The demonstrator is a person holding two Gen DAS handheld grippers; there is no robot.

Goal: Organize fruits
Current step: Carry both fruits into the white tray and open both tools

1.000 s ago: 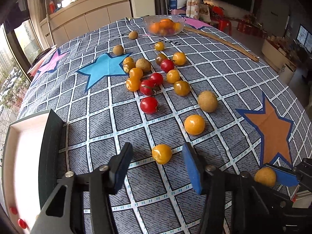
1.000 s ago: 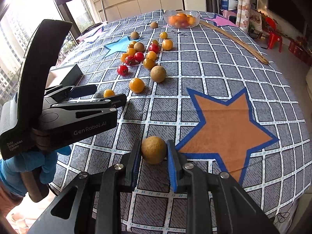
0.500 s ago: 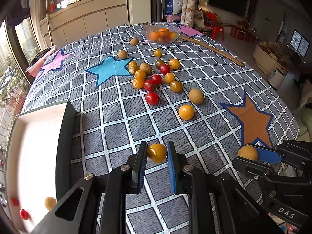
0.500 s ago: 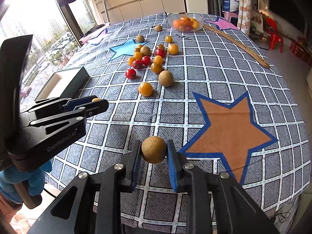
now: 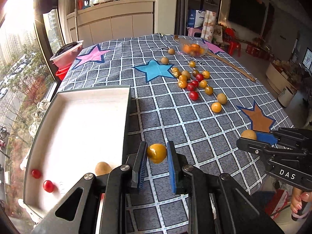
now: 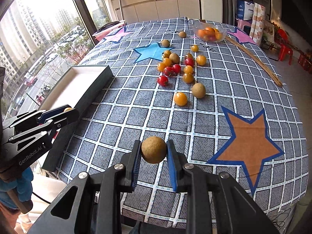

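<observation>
Yellow tomato sits clamped in the left tongs; right tongs clamp a round brown fruit.

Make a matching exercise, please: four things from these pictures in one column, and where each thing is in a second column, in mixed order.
1. yellow tomato
2. brown round fruit
3. two red tomatoes
4. oranges

a. inside the white tray
b. in the glass bowl
c. in the left tongs
d. in the right tongs

Pairs: 1-c, 2-d, 3-a, 4-b
</observation>
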